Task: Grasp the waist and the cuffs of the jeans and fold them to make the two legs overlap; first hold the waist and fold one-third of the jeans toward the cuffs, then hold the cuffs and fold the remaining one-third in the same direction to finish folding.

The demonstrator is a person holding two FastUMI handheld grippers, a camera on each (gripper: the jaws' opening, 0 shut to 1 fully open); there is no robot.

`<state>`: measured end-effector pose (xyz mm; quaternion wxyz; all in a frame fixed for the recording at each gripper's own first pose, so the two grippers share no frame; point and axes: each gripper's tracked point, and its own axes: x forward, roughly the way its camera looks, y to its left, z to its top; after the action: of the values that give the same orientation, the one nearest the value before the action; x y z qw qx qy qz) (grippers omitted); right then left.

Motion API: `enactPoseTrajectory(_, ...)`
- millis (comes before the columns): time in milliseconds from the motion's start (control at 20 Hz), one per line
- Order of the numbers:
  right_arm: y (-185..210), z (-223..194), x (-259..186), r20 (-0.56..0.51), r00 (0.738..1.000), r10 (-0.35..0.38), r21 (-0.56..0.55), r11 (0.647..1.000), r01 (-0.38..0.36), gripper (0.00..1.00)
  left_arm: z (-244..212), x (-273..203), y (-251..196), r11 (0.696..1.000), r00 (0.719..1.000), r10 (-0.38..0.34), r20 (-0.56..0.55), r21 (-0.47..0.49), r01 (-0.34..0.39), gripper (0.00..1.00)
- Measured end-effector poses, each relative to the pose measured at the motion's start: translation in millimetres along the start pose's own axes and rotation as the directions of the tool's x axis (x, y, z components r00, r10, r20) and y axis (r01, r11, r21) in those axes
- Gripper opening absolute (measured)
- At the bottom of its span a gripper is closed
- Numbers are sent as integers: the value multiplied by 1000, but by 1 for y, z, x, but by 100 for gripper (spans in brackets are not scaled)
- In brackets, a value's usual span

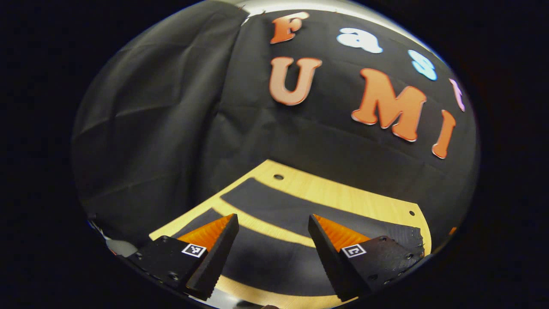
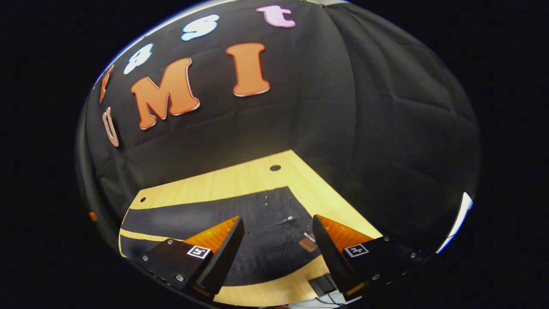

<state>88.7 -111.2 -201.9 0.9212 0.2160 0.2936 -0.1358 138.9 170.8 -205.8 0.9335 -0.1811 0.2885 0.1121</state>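
Note:
Black jeans lie flat on a light wooden table. In the left gripper view the two legs (image 1: pixel 279 206) stretch apart, with a strip of table between them, and the cuff ends lie toward the left. My left gripper (image 1: pixel 273 223) hovers open above the nearer leg, with nothing between its fingers. In the right gripper view the waist end (image 2: pixel 274 214) shows a button, stitching and a small brown patch. Above that waist my right gripper (image 2: pixel 278 225) hangs open, holding nothing.
The wooden table (image 1: pixel 343 193) has small round holes near its far edge (image 2: pixel 275 168). Black cloth walls rise close behind the table on the far side and both ends. A small dark object with cables (image 2: pixel 324 285) lies at the table's near edge.

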Motion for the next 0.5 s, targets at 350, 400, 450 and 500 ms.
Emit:
enactPoseTrajectory(350,24,-53,25,-226,974,24,178,984,17,98,-63,51,95,936,949,7,-316,-333,-117,98)
enactPoseTrajectory(400,27,-60,28,-249,968,19,184,983,28,98,-72,52,109,912,931,-11,-366,-386,-141,97)
enactPoseTrajectory(450,30,-65,34,-269,963,16,183,982,35,98,-81,54,122,888,918,-27,-396,-430,-159,98)
enactPoseTrajectory(500,32,-72,37,-295,955,10,183,982,47,98,-88,56,136,870,906,-27,-423,-456,-187,98)
